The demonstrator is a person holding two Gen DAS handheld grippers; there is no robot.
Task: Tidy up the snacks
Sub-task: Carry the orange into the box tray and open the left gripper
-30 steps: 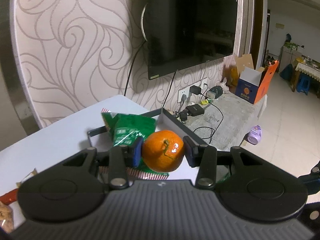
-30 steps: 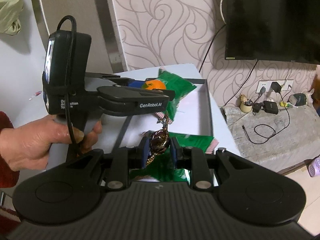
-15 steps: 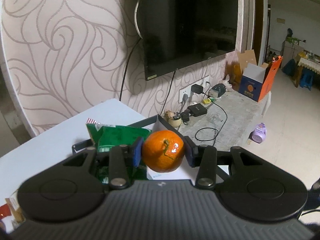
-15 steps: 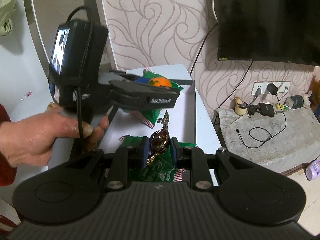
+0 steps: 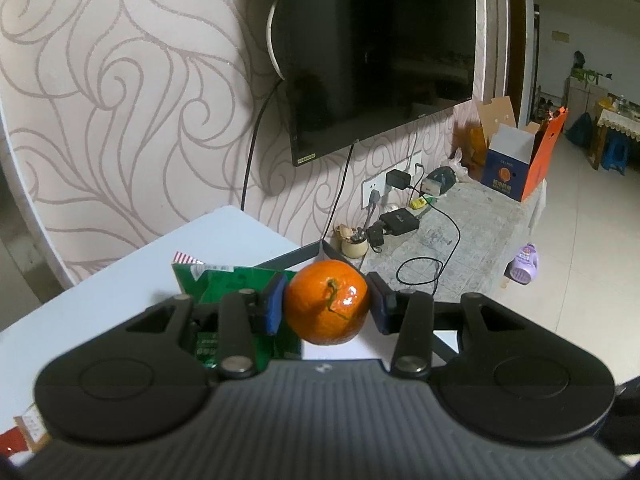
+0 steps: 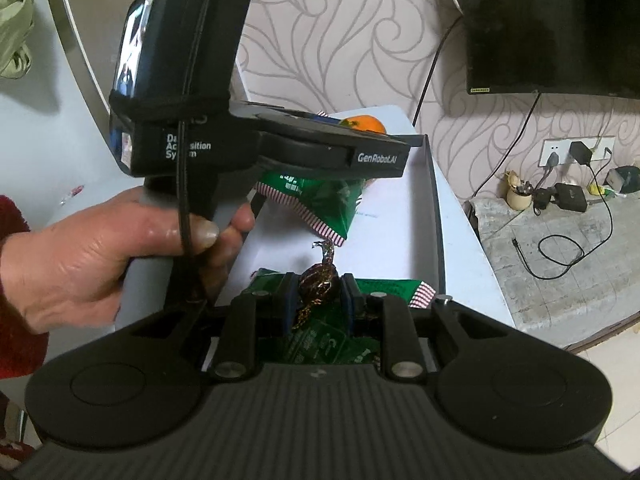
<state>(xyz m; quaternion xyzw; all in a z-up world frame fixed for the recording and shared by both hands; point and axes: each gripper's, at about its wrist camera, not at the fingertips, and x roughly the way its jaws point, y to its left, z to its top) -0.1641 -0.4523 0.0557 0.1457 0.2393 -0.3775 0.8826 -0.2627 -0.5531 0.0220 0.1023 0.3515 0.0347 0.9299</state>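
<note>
Swirl-patterned wallpaper backs a white worktop carrying a shallow dark-walled tray. The left gripper has its fingers clamped on one mandarin, above the tray's far end; the right gripper pinches one foil-wrapped candy over the near end (twist pointing away). Two green packets already lie inside, directly below both loads.

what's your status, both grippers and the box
Left gripper shut on tangerine. Right gripper shut on foil-wrapped candy. Both over open box holding green snack packets. Nothing blocking the drop.
</note>
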